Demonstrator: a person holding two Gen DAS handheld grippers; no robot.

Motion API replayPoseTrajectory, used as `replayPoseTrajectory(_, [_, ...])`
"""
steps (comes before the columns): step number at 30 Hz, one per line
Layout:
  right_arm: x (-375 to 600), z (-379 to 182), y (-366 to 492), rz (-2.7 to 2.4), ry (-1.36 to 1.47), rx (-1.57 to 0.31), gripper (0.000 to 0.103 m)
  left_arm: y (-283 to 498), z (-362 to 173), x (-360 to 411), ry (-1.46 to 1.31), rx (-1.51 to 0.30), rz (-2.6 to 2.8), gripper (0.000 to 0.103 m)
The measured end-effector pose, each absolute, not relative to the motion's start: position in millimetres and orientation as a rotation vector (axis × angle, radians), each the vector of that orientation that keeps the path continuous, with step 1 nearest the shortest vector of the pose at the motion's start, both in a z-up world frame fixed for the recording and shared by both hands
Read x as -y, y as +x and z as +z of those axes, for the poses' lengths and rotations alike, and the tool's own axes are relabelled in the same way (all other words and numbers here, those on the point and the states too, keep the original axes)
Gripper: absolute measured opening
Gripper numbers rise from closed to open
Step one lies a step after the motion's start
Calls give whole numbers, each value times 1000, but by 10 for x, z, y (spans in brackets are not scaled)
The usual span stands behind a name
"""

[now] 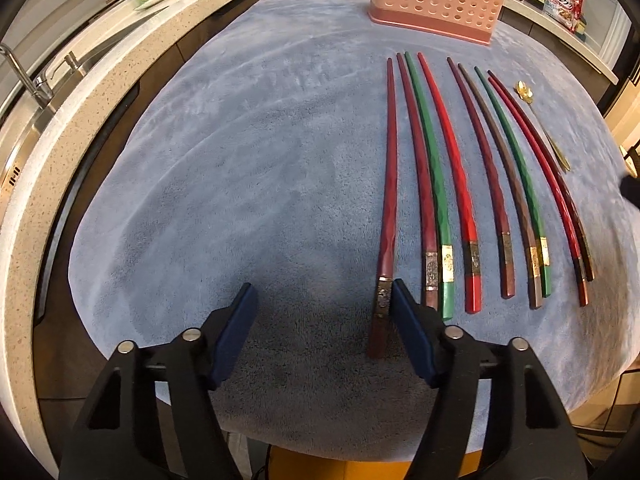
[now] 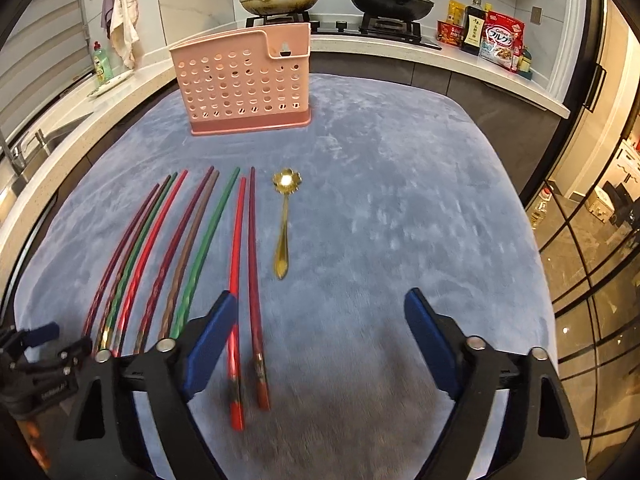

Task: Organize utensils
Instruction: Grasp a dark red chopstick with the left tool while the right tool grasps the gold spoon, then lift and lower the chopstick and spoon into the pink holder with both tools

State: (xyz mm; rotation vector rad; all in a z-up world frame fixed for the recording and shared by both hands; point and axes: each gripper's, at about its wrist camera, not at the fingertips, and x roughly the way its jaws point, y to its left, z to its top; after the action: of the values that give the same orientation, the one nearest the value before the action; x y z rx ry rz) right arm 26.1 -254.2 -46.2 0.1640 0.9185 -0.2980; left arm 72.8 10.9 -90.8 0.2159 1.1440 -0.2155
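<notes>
In the left wrist view, the left gripper (image 1: 324, 300) hangs low over a blue cloth (image 1: 240, 160) with its blue-padded fingers spread wide, gripping nothing. The leftmost chopstick (image 1: 387, 184), dark red, lies on the cloth with its banded handle end just inside the right finger (image 1: 412, 332); whether they touch cannot be told. The other chopsticks (image 1: 480, 176) lie in a row to the right, tips pointing toward a pink perforated utensil holder (image 1: 436, 0) standing at the far end of the cloth. A gold spoon (image 1: 532, 108) lies beyond the row, nearest the right edge.

In the right wrist view, the right gripper (image 2: 320, 320) also stands wide and empty above the cloth (image 2: 400, 200). Two red chopsticks (image 2: 244, 280) lie between its fingers, close to the left one (image 2: 208, 340). The gold spoon (image 2: 283, 220) rests just beside them, bowl toward the holder (image 2: 244, 84), which stands upright and well apart from the utensils. The left gripper (image 2: 40, 344) shows at the left edge.
</notes>
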Motion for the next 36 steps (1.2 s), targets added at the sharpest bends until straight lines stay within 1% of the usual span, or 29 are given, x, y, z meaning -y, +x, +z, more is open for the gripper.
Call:
replayPoseTrajectory(3, [2582,-531,466,-280,192,-931,66,759,-906,-116,208,-1146,-217,60])
replayPoseTrajectory(5, [2606,-611,604,-268,216,-948,55,779,-904,-122,204,-1148,-217,58])
replayPoseTrajectory(6, [2610,-653,655,-263,224,-956,53,789,-904,-132,201,-1149,-216,58])
replayPoseTrajectory(8, [2624,-745,764,-257,238,-977,44,801,-902,-138,199,-1150,-215,56])
replayPoseTrajectory(9, [2626,-790,807,-257,240,-987,42,810,-901,-139,198,-1152,-215,56])
replayPoseTrajectory(11, [2630,-859,867,-257,243,-1007,31,819,-899,-141,197,-1154,-216,55])
replayPoseTrajectory(13, [2647,-931,906,-254,257,-1025,25,816,-897,-144,197,-1154,-216,54])
replayPoseTrajectory(16, [2650,-957,896,-245,262,-1015,24,813,-895,-136,200,-1152,-215,53])
replayPoseTrajectory(18, [2631,-956,888,-237,252,-1013,22,808,-891,-131,200,-1152,-219,52])
replayPoseTrajectory(19, [2635,-952,878,-233,254,-1012,18,806,-889,-134,199,-1151,-222,49])
replayPoseTrajectory(21, [2642,-949,848,-222,263,-1012,9,804,-876,-119,201,-1148,-231,42])
replayPoseTrajectory(22, [2646,-944,833,-219,268,-1012,7,802,-867,-108,201,-1146,-235,35])
replayPoseTrajectory(23, [2650,-941,814,-215,272,-1013,6,799,-863,-95,201,-1145,-238,31])
replayPoseTrajectory(24, [2648,-936,794,-211,274,-1012,5,798,-860,-89,200,-1145,-241,29])
replayPoseTrajectory(26, [2650,-928,749,-207,278,-1008,3,793,-855,-87,196,-1142,-247,19])
replayPoseTrajectory(27, [2653,-926,726,-205,281,-1007,3,794,-854,-88,194,-1142,-248,18])
replayPoseTrajectory(28, [2654,-921,707,-204,283,-1005,2,794,-853,-88,192,-1142,-246,14])
replayPoseTrajectory(36, [2708,-804,482,-212,286,-975,1,779,-793,-136,154,-1144,-247,8])
